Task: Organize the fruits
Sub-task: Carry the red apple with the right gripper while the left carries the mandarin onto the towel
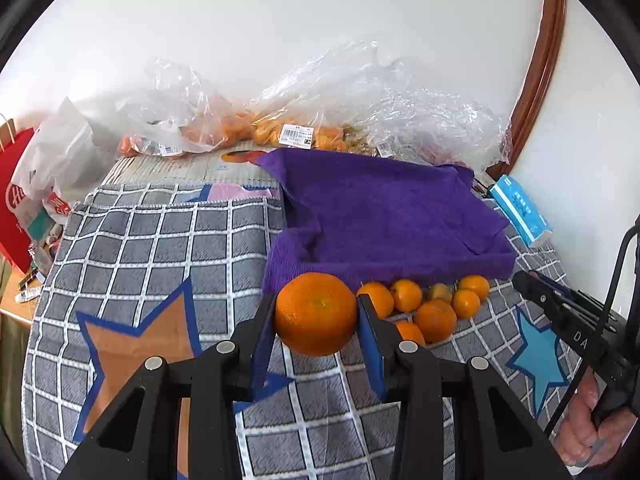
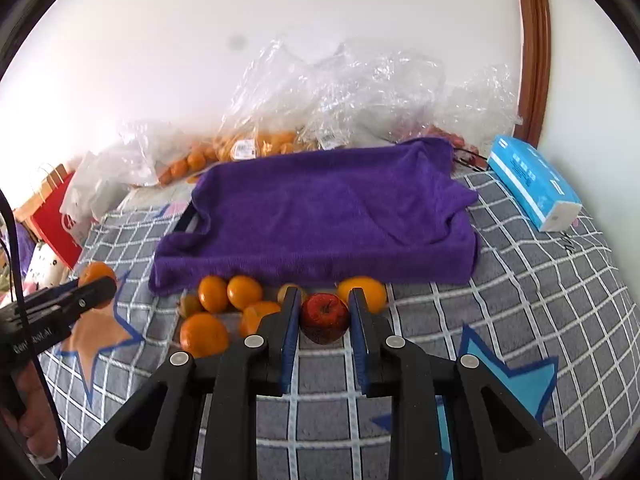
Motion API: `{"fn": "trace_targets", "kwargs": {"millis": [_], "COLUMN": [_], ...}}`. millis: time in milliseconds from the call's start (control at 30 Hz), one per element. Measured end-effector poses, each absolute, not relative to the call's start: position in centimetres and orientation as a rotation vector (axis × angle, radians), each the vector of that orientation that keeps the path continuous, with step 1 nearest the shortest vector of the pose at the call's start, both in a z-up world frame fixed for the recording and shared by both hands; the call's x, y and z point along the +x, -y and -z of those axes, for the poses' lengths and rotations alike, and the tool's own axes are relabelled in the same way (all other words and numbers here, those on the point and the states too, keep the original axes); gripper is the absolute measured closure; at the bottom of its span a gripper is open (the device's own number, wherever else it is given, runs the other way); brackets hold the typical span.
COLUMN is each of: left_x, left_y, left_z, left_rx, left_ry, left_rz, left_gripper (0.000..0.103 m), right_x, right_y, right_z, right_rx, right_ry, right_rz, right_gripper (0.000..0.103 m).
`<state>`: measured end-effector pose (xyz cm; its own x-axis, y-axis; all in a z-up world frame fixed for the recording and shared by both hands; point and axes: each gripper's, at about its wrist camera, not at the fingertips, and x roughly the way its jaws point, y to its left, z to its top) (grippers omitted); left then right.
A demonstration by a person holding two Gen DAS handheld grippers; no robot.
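My left gripper (image 1: 316, 312) is shut on a large orange (image 1: 316, 314) and holds it above the checked cloth. It also shows at the left of the right wrist view (image 2: 96, 286) with the orange (image 2: 94, 272). My right gripper (image 2: 324, 312) is shut on a red apple (image 2: 324, 318), just in front of a purple towel-covered tray (image 2: 320, 216). Several small oranges (image 2: 224, 308) lie in a cluster along the tray's front edge; they also show in the left wrist view (image 1: 428, 308). The right gripper's body (image 1: 568, 312) is at the right edge of the left wrist view.
Clear plastic bags of oranges (image 1: 280, 120) lie along the wall behind the tray. A blue tissue pack (image 2: 532, 188) lies right of the tray. A red paper bag (image 1: 14, 208) and white bags stand off the left edge. A grey checked cloth (image 1: 160, 264) covers the surface.
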<state>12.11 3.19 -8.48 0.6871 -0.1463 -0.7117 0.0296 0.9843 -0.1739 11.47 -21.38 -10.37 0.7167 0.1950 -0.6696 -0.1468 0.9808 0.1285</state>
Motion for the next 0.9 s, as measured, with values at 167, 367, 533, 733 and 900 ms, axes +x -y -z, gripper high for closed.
{"fn": "trace_targets", "kwargs": {"millis": [167, 367, 533, 733, 900], "left_x": [13.5, 15.6, 17.3, 18.7, 20.6], "left_y": [-3.3, -3.2, -2.5, -2.1, -1.5], "left_z": [7.6, 7.2, 7.2, 7.2, 6.9], "left_rx": [-0.152, -0.164, -0.158, -0.174, -0.177], "left_ry": [-0.784, -0.777, -0.767, -0.791, -0.785], "left_rz": [0.099, 0.097, 0.088, 0.098, 0.113], "left_gripper": [0.066, 0.066, 0.066, 0.066, 0.066], "right_x": [13.1, 15.0, 16.6, 18.7, 20.2], "right_y": [21.1, 21.0, 21.4, 22.1, 22.5], "right_z": [9.2, 8.7, 9.0, 9.6, 9.9], "right_rx": [0.055, 0.036, 0.035, 0.036, 0.043], "right_ry": [-0.709, -0.687, -0.68, -0.69, -0.686], "right_rz": [-0.182, -0.172, -0.165, -0.15, -0.145], "right_gripper": [0.079, 0.079, 0.079, 0.079, 0.079]}}
